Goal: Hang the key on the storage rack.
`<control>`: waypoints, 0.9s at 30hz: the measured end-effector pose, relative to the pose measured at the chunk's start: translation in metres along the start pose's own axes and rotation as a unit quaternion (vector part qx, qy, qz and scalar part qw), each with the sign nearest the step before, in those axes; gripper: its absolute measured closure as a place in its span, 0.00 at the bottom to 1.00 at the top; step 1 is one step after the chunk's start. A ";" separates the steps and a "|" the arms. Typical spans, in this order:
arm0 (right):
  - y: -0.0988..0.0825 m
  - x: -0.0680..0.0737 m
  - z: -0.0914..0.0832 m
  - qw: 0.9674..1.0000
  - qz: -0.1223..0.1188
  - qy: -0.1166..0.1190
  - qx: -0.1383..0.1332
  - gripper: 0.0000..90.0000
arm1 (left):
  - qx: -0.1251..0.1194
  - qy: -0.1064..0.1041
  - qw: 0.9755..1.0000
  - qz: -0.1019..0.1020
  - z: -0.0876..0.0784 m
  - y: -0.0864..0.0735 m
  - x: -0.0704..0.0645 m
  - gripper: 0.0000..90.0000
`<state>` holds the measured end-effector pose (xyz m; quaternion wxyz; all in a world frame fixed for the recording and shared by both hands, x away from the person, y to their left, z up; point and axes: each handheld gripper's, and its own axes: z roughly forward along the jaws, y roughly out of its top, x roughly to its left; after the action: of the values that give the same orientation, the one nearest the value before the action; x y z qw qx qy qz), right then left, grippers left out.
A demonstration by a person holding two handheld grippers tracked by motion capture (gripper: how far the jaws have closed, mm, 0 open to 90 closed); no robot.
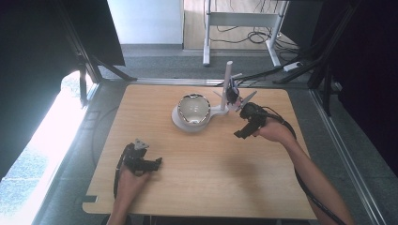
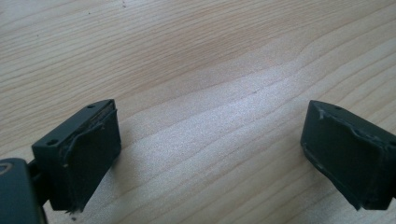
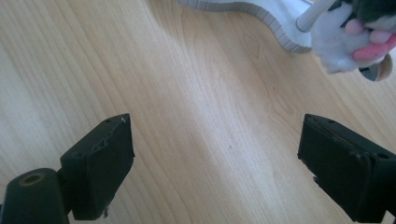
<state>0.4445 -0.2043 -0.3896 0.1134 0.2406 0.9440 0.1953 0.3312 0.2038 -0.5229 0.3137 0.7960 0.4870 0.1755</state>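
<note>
Near edge: left gripper (image 1: 157, 161) rests low on the wooden table (image 1: 197, 187), close to the person's side and well apart from everything else. In the left gripper view its jaws stand wide apart over bare wood grain, nothing between them.

Mid table, right side: right gripper (image 1: 237, 135) hovers over the table with jaws spread wide and empty; the right gripper view gives bare wood between the pads (image 3: 100, 165).

Beyond it: a small plush toy (image 3: 348, 39), white, pink and dark, sits at the foot of a white stand (image 1: 220, 110). From the right gripper the toy lies ahead and off to the right, near but not touching. Its long axis cannot be read.

Farther left on the same stand: a shiny bowl (image 1: 193, 108).

Judgement: right gripper is the nearer by far; the reach turns on closing forward and rightward to the toy.
</note>
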 end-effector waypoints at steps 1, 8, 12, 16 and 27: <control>-0.002 0.001 -0.001 1.000 -0.002 0.000 0.000 0.11 | 0.000 0.000 1.000 -0.001 0.000 0.000 0.000 0.05; -0.016 0.008 -0.007 1.000 -0.002 -0.002 0.002 0.08 | -0.001 0.000 1.000 -0.004 0.000 0.000 -0.001 0.05; -0.022 0.010 -0.010 1.000 0.000 -0.005 0.000 0.06 | -0.001 0.000 1.000 -0.002 0.000 0.000 0.000 0.05; -0.030 0.015 -0.015 1.000 0.003 -0.008 -0.003 0.04 | -0.001 -0.001 1.000 -0.002 0.000 0.000 0.000 0.05; -0.049 0.024 -0.029 1.000 0.010 -0.011 -0.011 0.04 | 0.000 -0.003 1.000 -0.001 0.001 0.000 -0.001 0.04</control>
<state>0.3948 -0.2407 -0.3876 0.1241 0.2505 0.9382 0.2042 0.3314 0.2029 -0.5234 0.3152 0.7963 0.4865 0.1730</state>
